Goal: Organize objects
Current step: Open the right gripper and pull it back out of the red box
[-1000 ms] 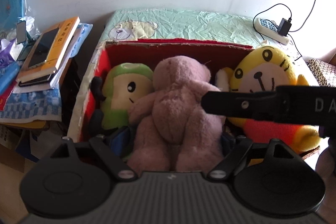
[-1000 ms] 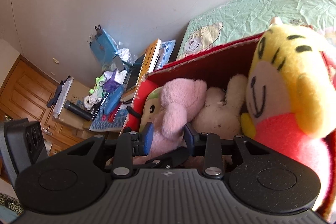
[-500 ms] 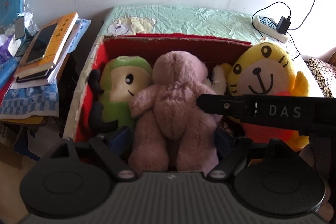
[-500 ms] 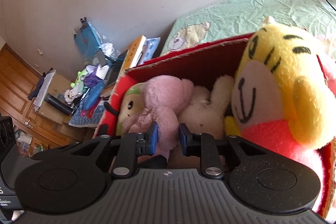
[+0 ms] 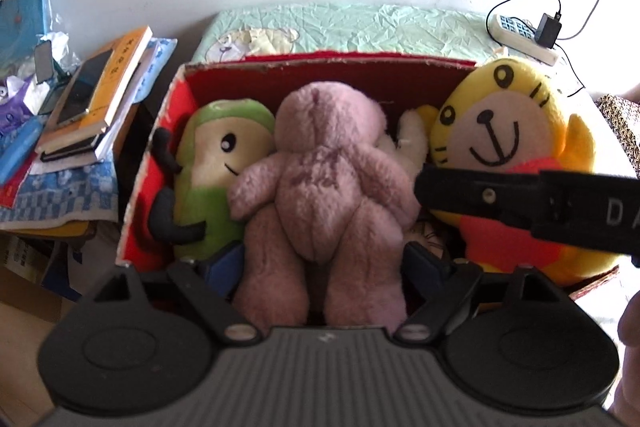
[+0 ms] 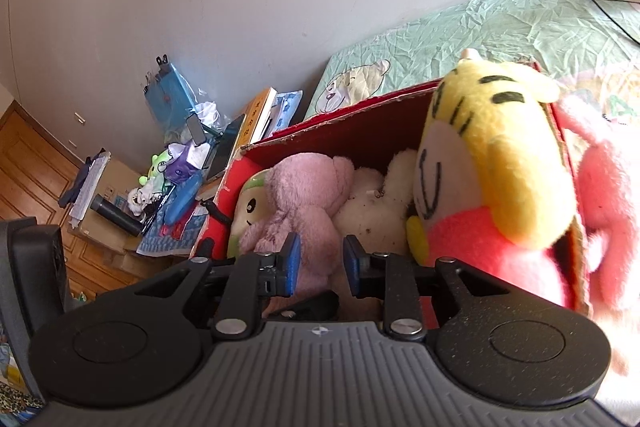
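A red cardboard box (image 5: 320,65) holds several plush toys. A pink teddy bear (image 5: 320,187) lies face down in the middle, a green and cream doll (image 5: 218,163) to its left, a white plush (image 5: 410,139) behind it, and a yellow tiger (image 5: 504,147) at the right. My left gripper (image 5: 320,263) is open, its blue pads either side of the bear's legs. My right gripper (image 6: 318,265) is open with a narrow gap, just before the bear's leg (image 6: 308,211). It crosses the left wrist view (image 5: 520,203) in front of the tiger.
The box sits on a green patterned bed sheet (image 5: 360,27). A power strip with a charger (image 5: 524,35) lies at the back right. A stack of books and a phone (image 5: 92,95) is on a cluttered table to the left. A pink plush (image 6: 604,195) hangs outside the box's right wall.
My left gripper has drawn back a little from the bear, with its jaws still wide. My right gripper's jaws have opened slightly off the bear's leg, and it has shifted to the right.
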`<state>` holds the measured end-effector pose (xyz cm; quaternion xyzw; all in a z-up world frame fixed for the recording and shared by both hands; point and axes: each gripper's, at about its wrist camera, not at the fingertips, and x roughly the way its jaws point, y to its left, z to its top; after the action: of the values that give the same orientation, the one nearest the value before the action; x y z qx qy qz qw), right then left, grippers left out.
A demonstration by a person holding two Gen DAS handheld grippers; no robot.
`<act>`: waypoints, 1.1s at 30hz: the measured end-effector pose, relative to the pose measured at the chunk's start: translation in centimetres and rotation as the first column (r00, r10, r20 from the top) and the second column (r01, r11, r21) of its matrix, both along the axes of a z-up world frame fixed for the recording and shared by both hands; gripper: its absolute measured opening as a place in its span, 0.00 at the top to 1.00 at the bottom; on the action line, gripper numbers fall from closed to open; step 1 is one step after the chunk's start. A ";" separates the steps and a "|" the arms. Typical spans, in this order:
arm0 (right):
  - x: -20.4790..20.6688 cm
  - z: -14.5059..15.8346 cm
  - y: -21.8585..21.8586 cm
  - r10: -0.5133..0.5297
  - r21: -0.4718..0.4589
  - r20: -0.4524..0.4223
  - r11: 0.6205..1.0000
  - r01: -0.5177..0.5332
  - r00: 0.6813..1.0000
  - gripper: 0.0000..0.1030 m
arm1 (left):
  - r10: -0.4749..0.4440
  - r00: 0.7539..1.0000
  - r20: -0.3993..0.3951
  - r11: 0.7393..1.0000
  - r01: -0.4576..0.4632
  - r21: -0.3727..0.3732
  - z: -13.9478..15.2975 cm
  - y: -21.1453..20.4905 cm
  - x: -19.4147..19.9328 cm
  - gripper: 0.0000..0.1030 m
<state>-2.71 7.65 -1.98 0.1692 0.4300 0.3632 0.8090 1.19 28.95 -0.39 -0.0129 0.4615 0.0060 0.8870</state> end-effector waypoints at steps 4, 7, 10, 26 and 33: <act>-0.6 0.4 -0.7 -0.001 0.006 0.020 1.000 0.001 1.000 0.71 | 0.001 1.000 0.024 1.000 -0.002 0.020 0.8 -0.6 -0.7 0.14; -1.0 0.6 -1.2 0.005 0.016 0.027 1.000 -0.006 1.000 0.71 | 0.000 0.999 0.036 0.999 -0.001 0.044 1.2 -1.4 -1.3 0.14; -1.5 0.8 -1.6 0.019 0.026 0.030 0.999 -0.020 0.999 0.71 | 0.005 0.999 0.045 0.998 -0.007 0.054 1.6 -2.0 -1.8 0.14; -4.4 1.4 -3.7 0.144 0.081 0.034 0.986 -0.147 0.989 0.71 | 0.087 0.995 0.056 0.990 -0.092 0.108 2.6 -4.9 -6.1 0.10; -5.4 0.7 -4.3 0.190 0.080 0.007 0.978 -0.190 0.982 0.71 | 0.123 0.992 -0.007 0.987 -0.121 0.106 1.0 -5.8 -7.0 0.10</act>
<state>-8.12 3.38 -1.30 0.1600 0.4295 0.4559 0.7630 -5.81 23.12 0.65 0.0056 0.4651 0.0846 0.8812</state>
